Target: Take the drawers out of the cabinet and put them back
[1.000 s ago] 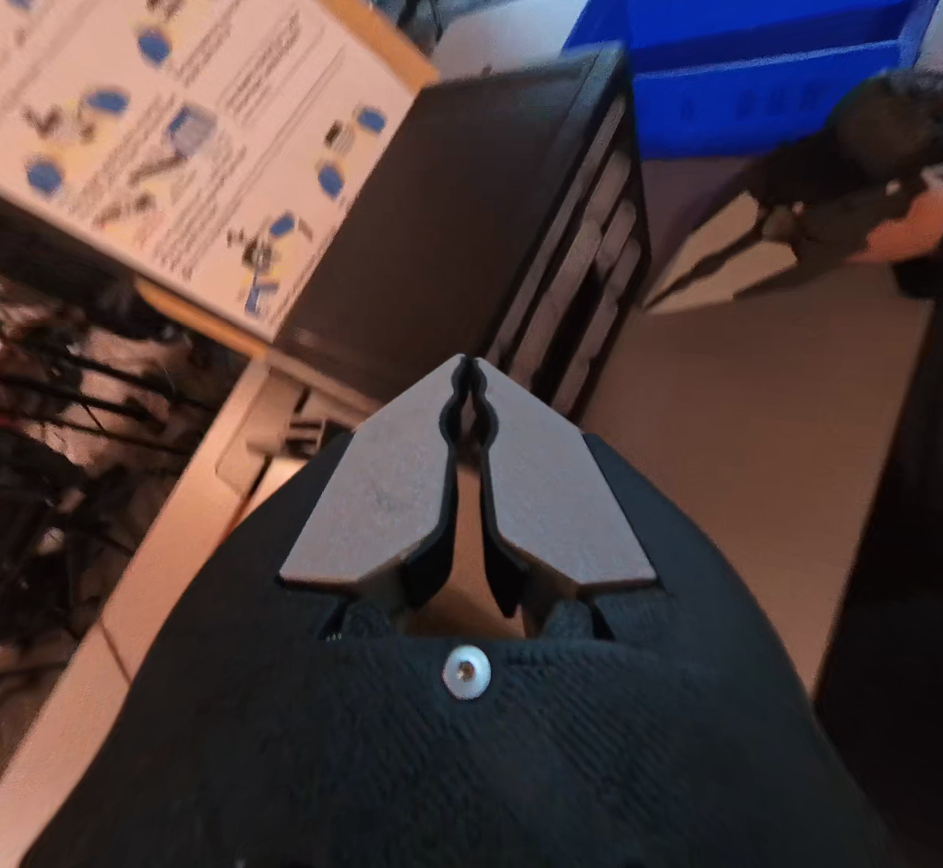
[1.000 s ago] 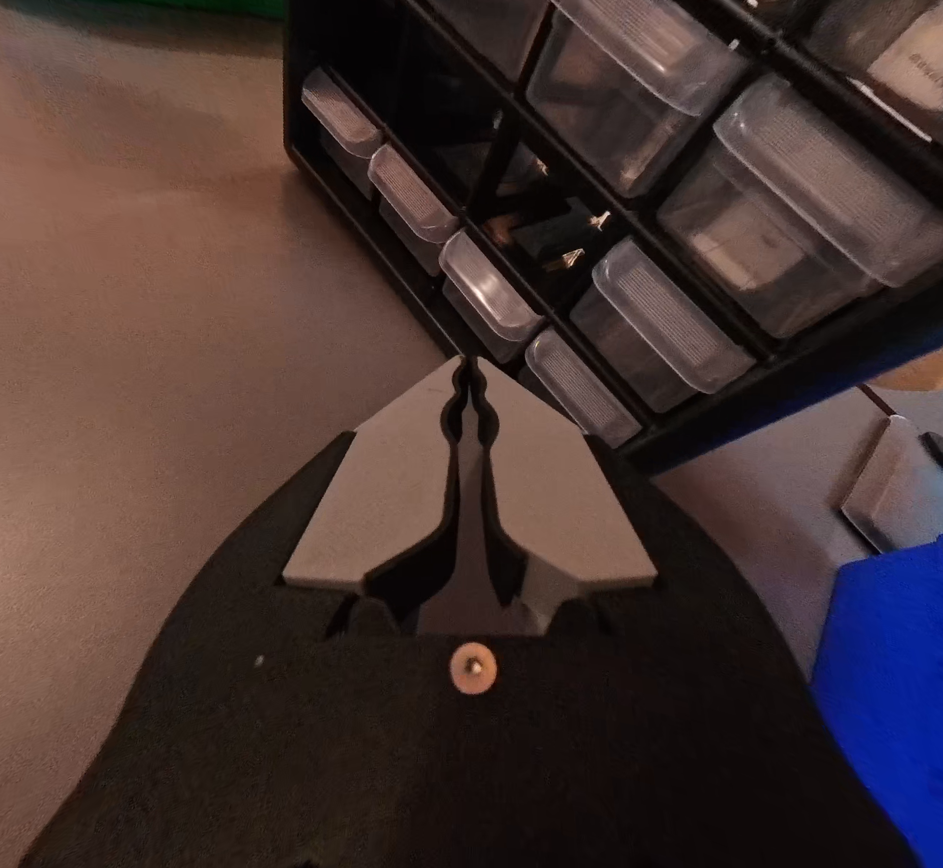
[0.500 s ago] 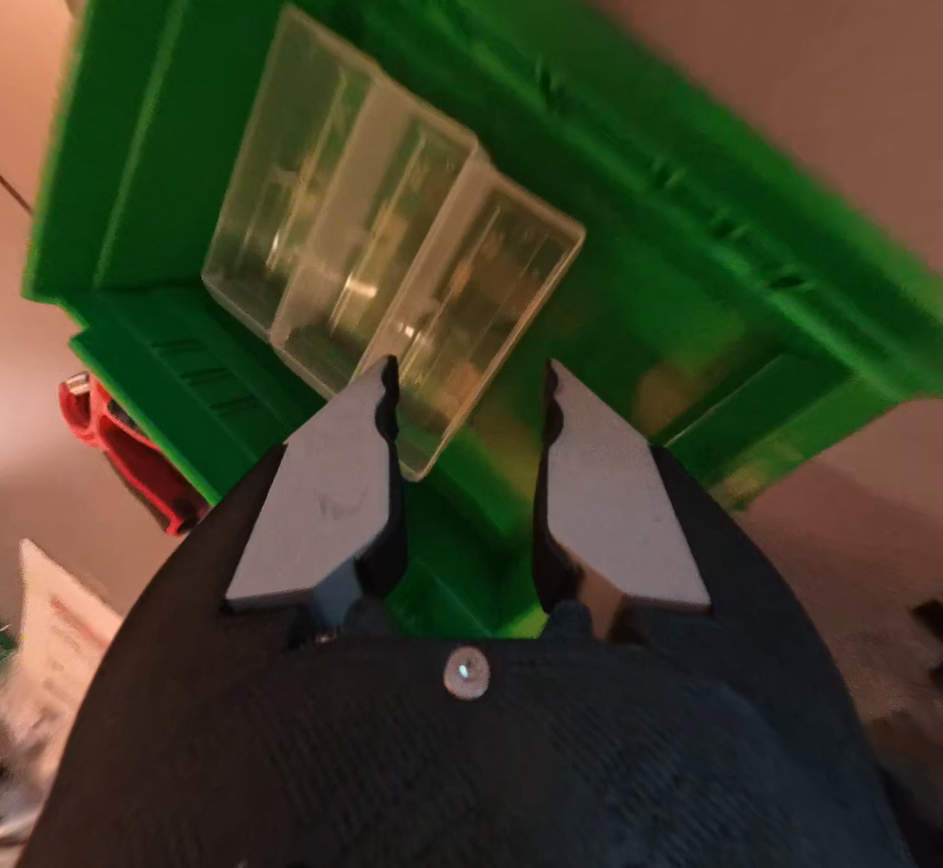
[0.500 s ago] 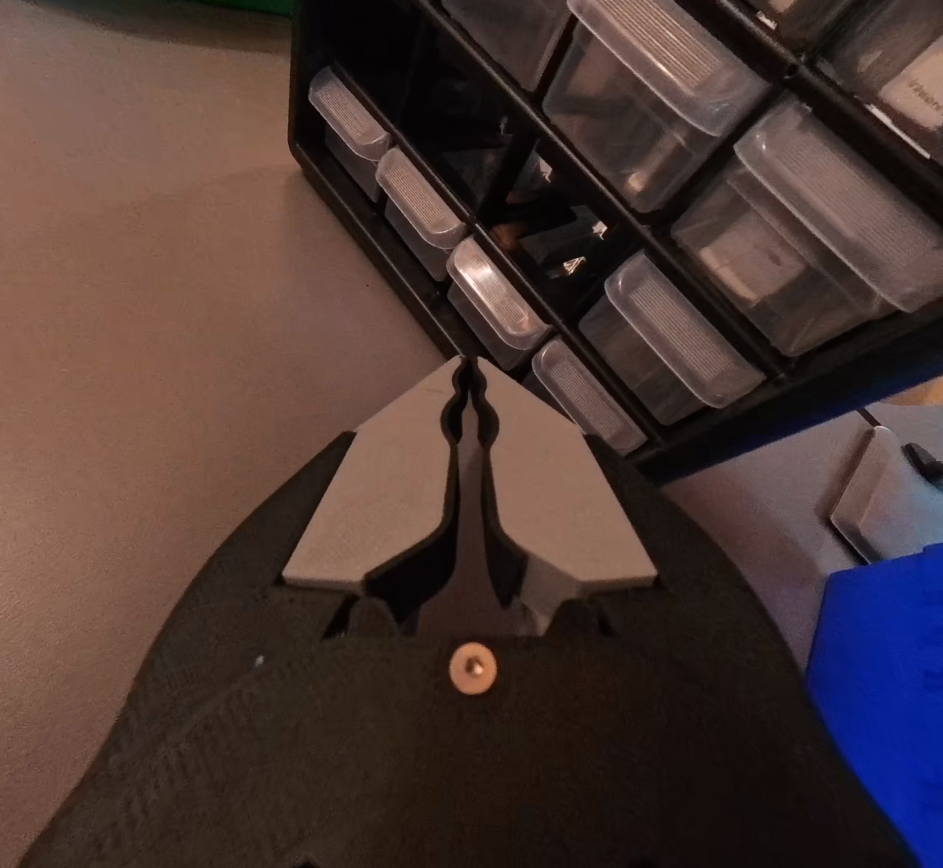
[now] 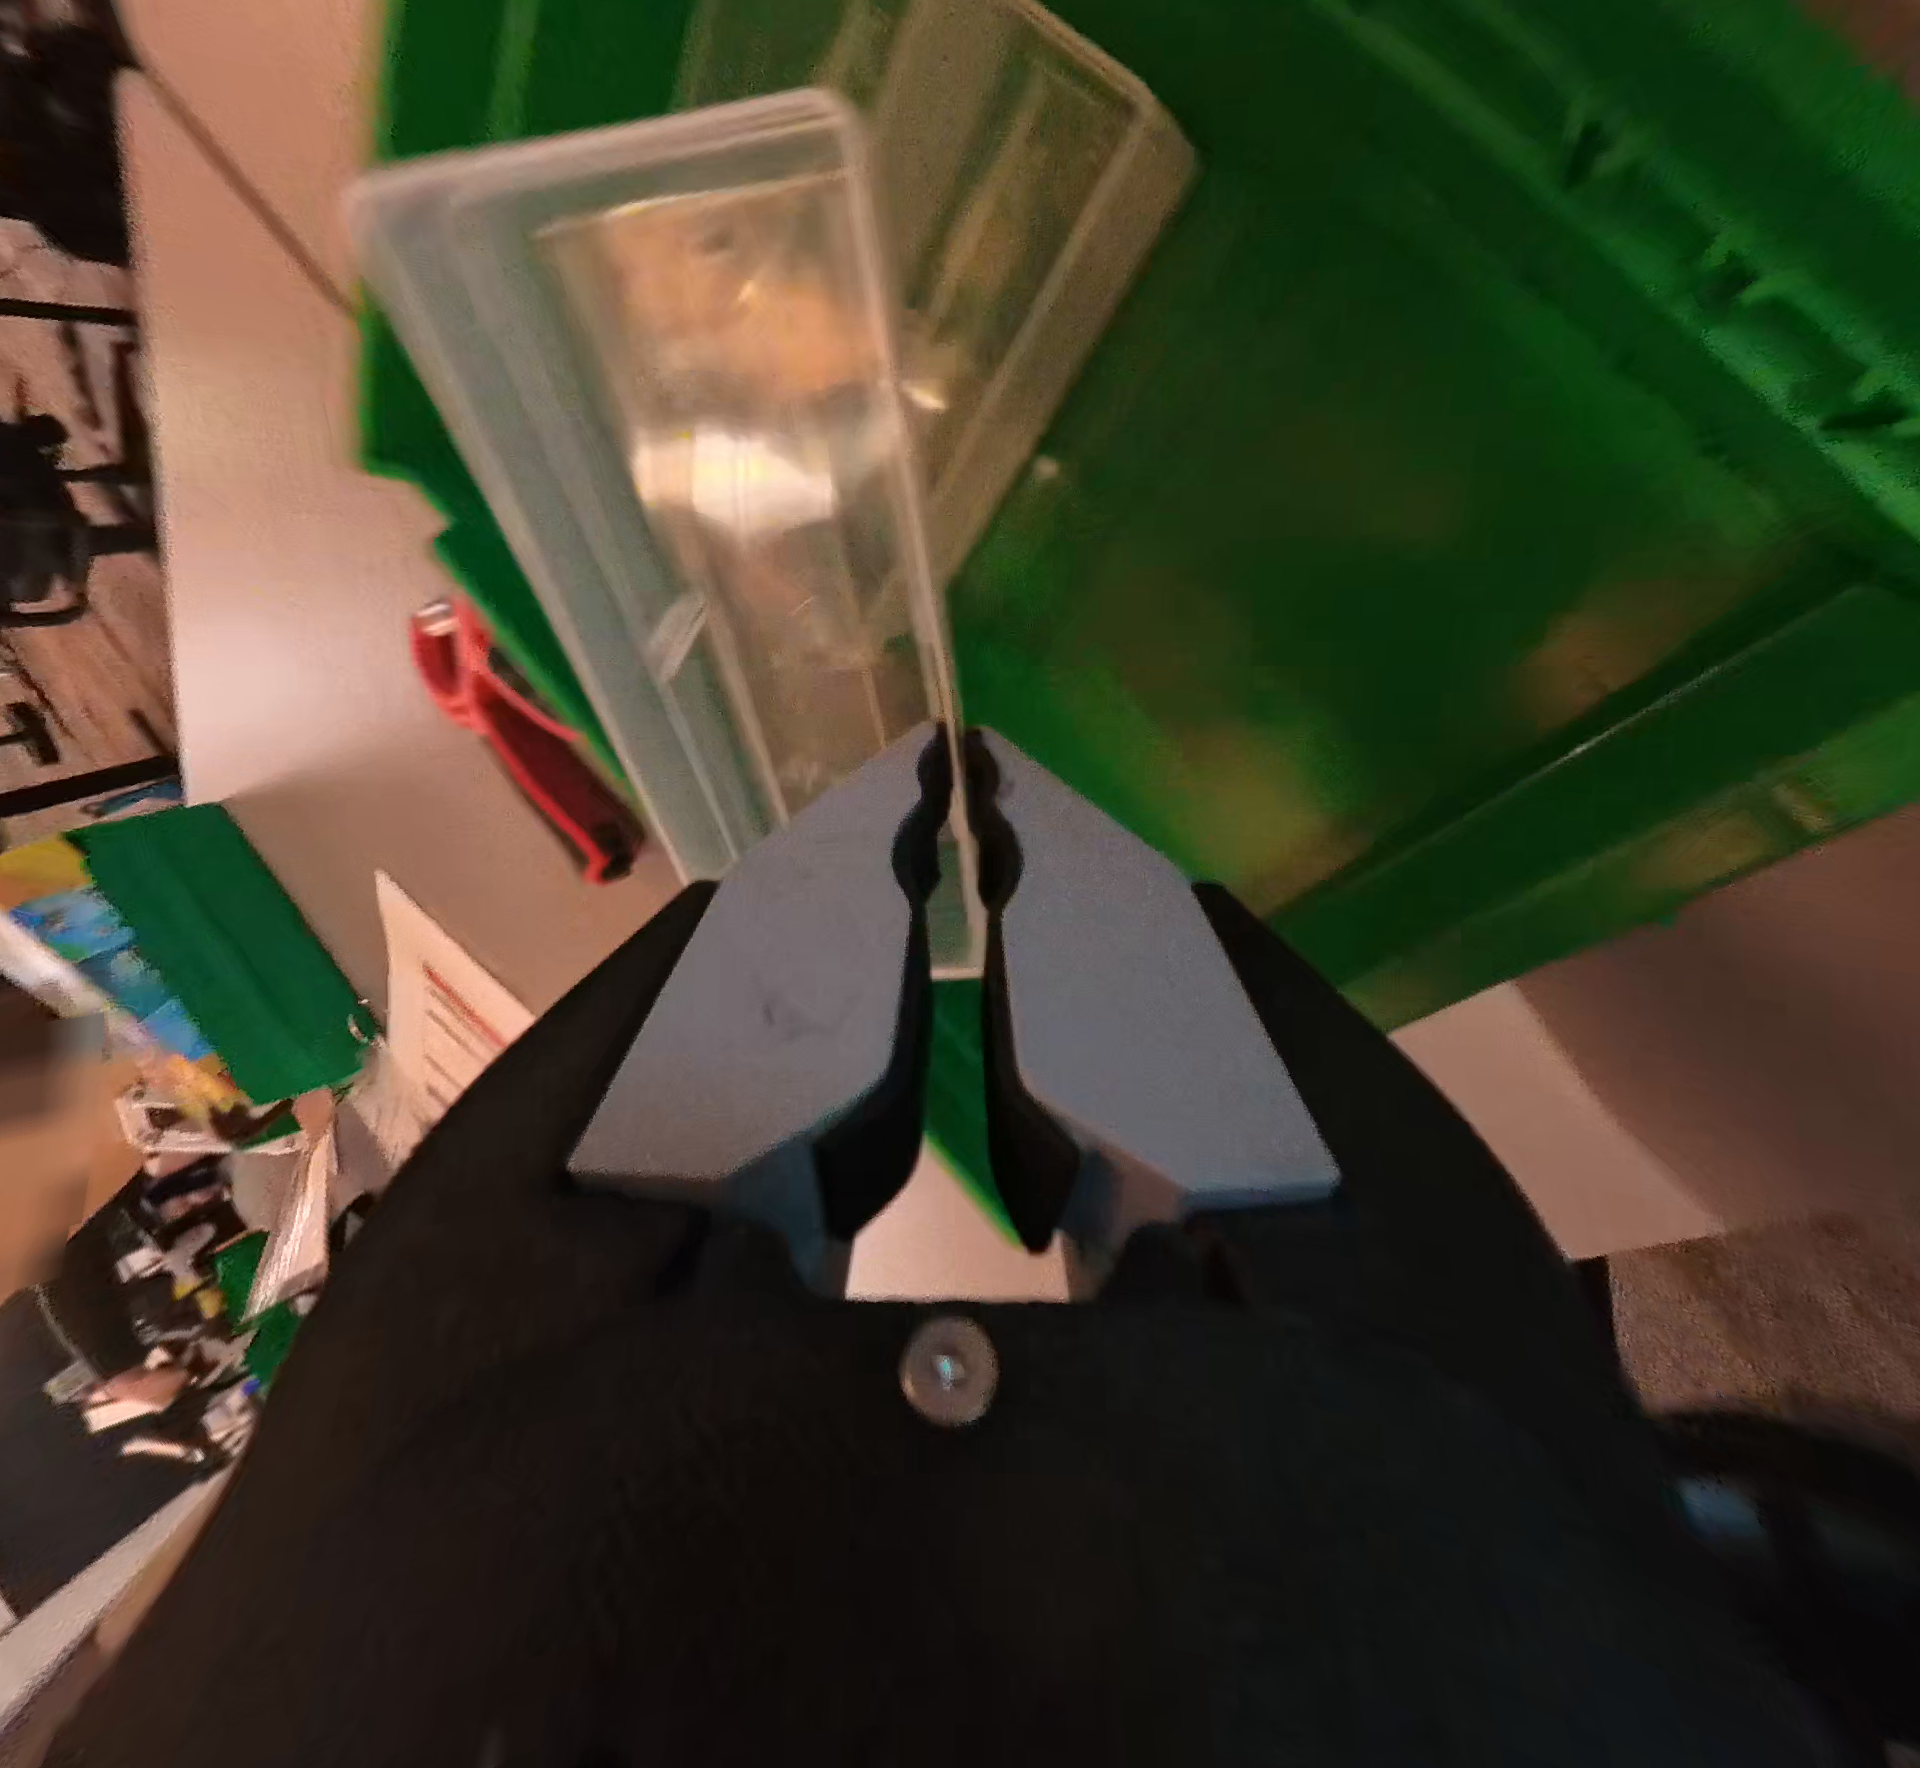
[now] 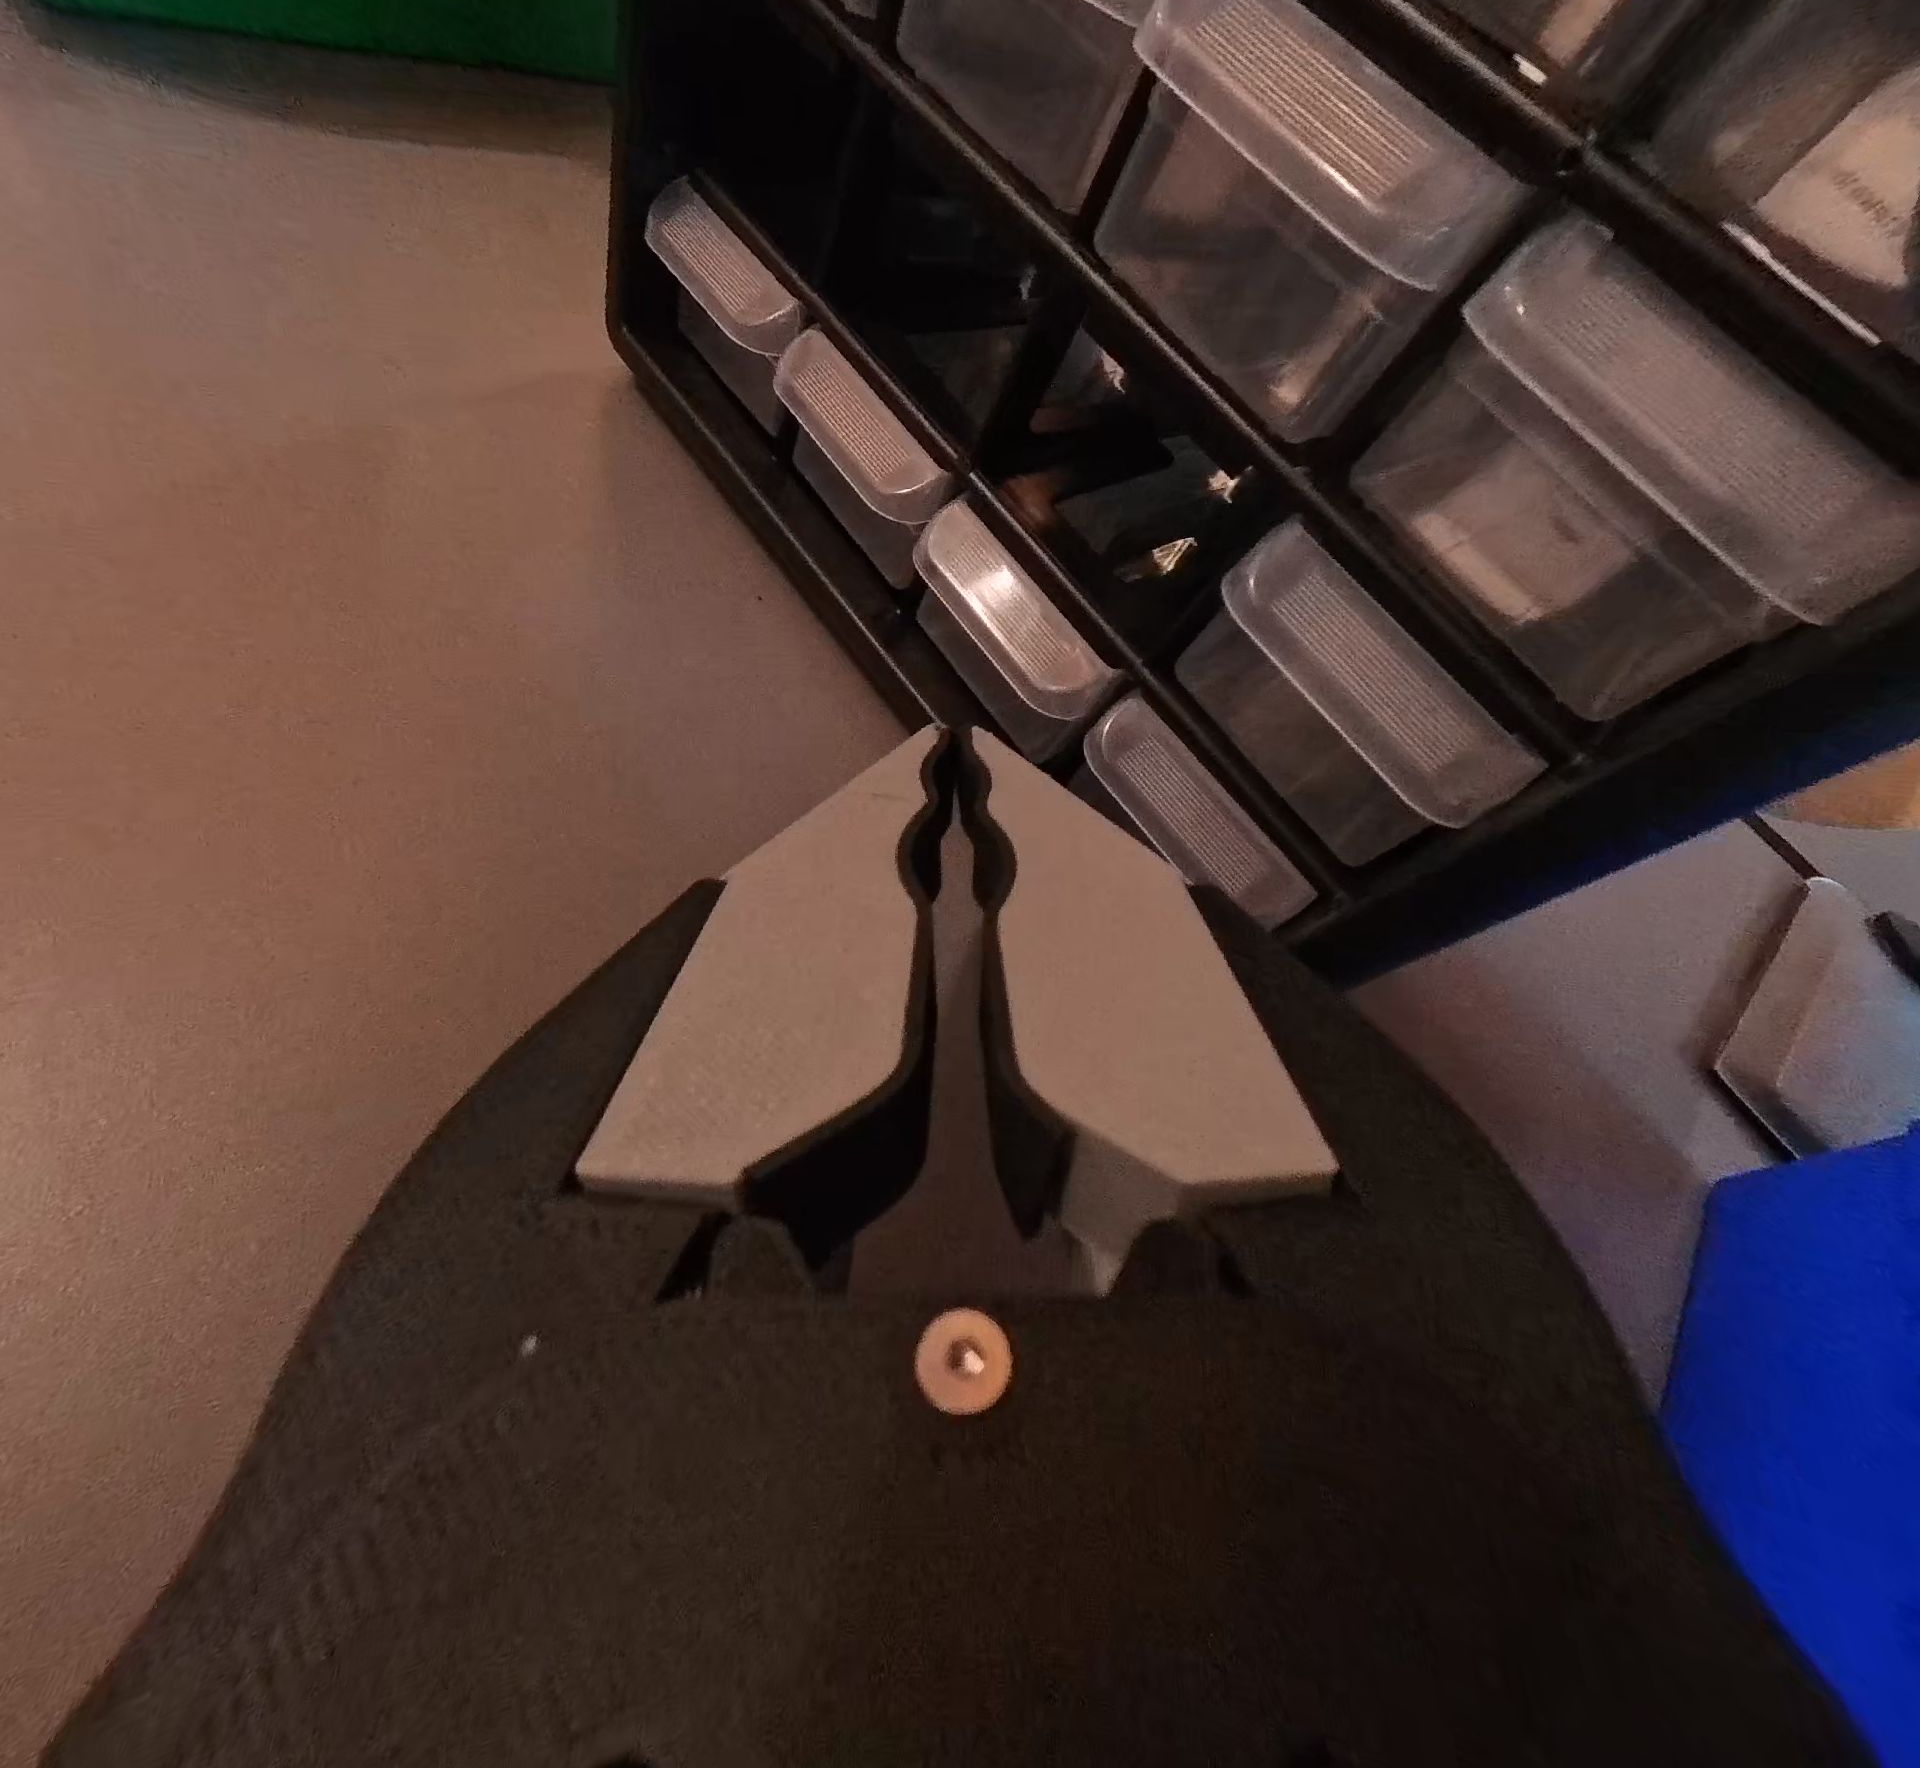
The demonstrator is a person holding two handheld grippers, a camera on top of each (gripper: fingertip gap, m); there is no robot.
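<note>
Left wrist view is pretty blurry, but you can make out the left gripper (image 5: 958, 750) with its grey fingers (image 5: 800, 970) pinched together on the thin side wall of a clear plastic drawer (image 5: 665, 471). The drawer is tilted up, with its far end over the rim of the green bin (image 5: 1455, 388). A second clear drawer (image 5: 1018, 160) lies inside that bin, just behind the held one. A red-handled tool (image 5: 520, 731) sits on the table (image 5: 270, 513) right beside the bin's edge, and there's some paper and colourful clutter down in the lower left corner.

The right wrist camera has the right gripper (image 6: 956, 750) with its tips pressed together and nothing between them, over the beige tabletop, close to the bottom corner of the black cabinet (image 6: 665, 139). Most slots have their clear drawers (image 6: 1299, 191) in place, small ones (image 6: 862, 451) along the bottom row and bigger ones above. One slot (image 6: 935, 284) in the second row from the bottom is open and dark. A blue bin (image 6: 1797, 1355) shows at the right edge, and a bit of the green bin is in the top left corner.
</note>
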